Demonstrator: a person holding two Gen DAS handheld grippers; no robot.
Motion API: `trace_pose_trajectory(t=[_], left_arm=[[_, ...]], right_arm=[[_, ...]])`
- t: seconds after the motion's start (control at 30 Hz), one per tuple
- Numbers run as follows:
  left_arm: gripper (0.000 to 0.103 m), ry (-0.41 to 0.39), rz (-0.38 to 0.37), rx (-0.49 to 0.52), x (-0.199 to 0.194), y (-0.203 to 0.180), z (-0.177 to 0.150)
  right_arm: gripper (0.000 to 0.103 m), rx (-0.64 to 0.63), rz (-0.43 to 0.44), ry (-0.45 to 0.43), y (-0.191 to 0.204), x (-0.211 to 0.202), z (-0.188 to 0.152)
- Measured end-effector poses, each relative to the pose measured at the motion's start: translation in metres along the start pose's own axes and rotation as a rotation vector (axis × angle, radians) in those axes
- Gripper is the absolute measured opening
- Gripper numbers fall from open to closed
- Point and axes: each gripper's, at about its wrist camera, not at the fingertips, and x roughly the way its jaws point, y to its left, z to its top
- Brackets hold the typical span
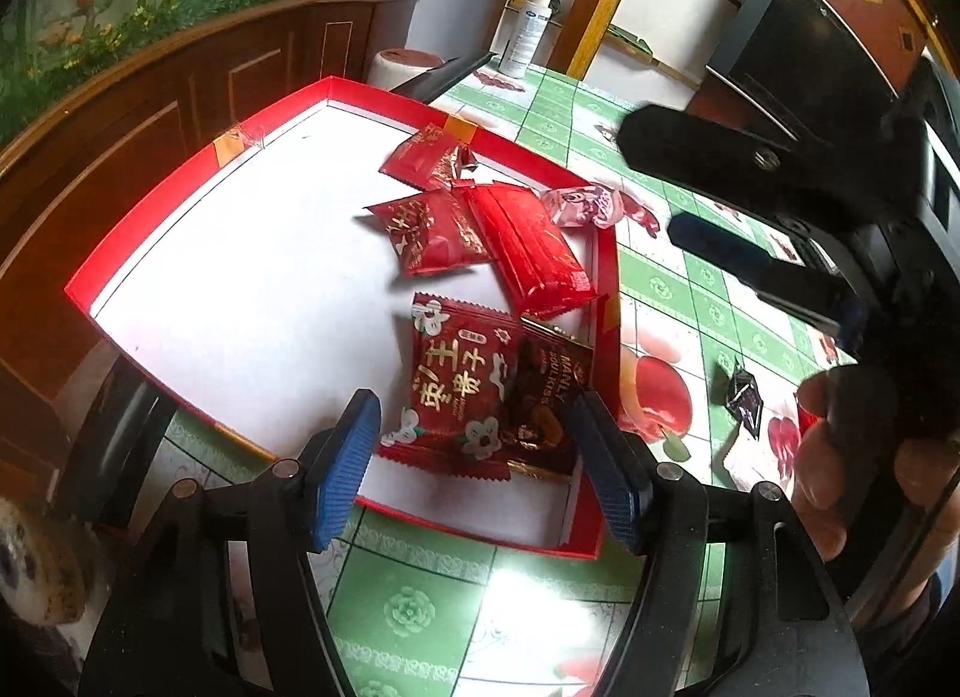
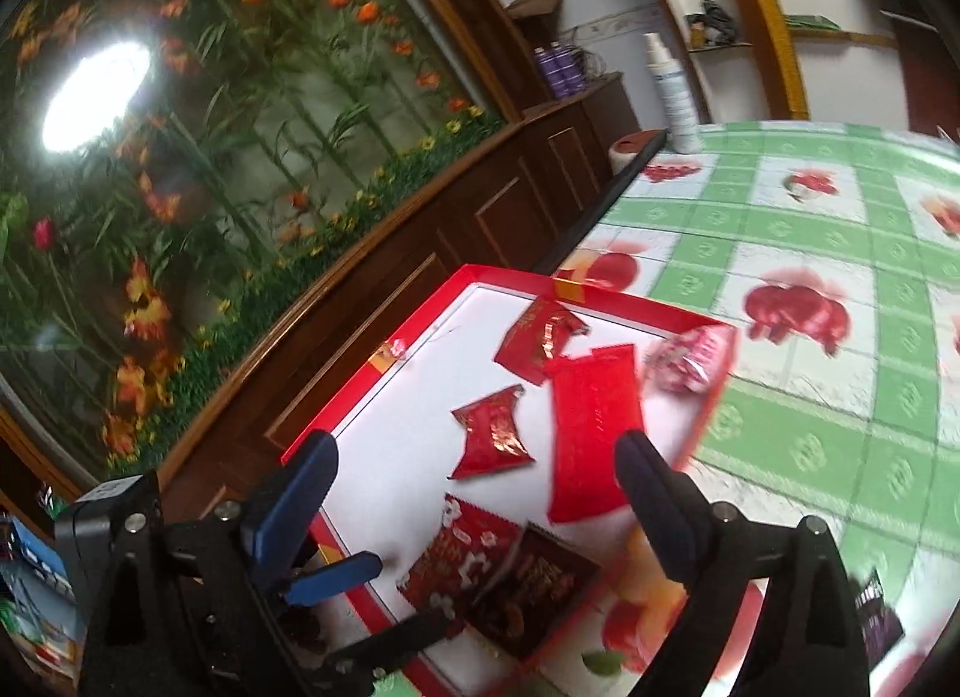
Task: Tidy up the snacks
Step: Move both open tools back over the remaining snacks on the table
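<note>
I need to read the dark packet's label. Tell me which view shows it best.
Left wrist view: the dark packet sits sharp, lettering legible, in the red box. Right wrist view shows it blurred.

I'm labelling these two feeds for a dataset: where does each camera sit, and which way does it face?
Left wrist: on the left tool, facing down into the red box; the right tool and fingers show.
Right wrist: on the right tool, facing the red box; the left tool shows.
Shared: box, snack packets, green checked tablecloth.
</note>
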Motion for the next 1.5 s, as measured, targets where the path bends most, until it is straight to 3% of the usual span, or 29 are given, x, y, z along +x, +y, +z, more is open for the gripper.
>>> trace_pose_trajectory(t=[0.27, 0.8, 1.17, 1.5], left_arm=[[0.069, 0.014, -0.009, 0.027, -0.005, -0.012, -0.008], [0.072, 0.041, -0.076, 0.102, -0.009, -0.056, -0.022], [0.072, 0.088, -0.112, 0.183, 0.001, -0.095, -0.036], [0.072, 0.152, -0.156, 0.269, 0.015, -0.131, -0.049]], right_arm=[[0.101, 0.050, -0.042, 0.022, -0.014, -0.018, -0.021], [0.103, 0.148, -0.139, 0.017, -0.061, -0.086, -0.063], [0.103, 0.253, -0.300, -0.068, -0.122, -0.157, -0.073], [0.103, 0.271, -0.363, -0.047, -0.146, -0.191, -0.090]])
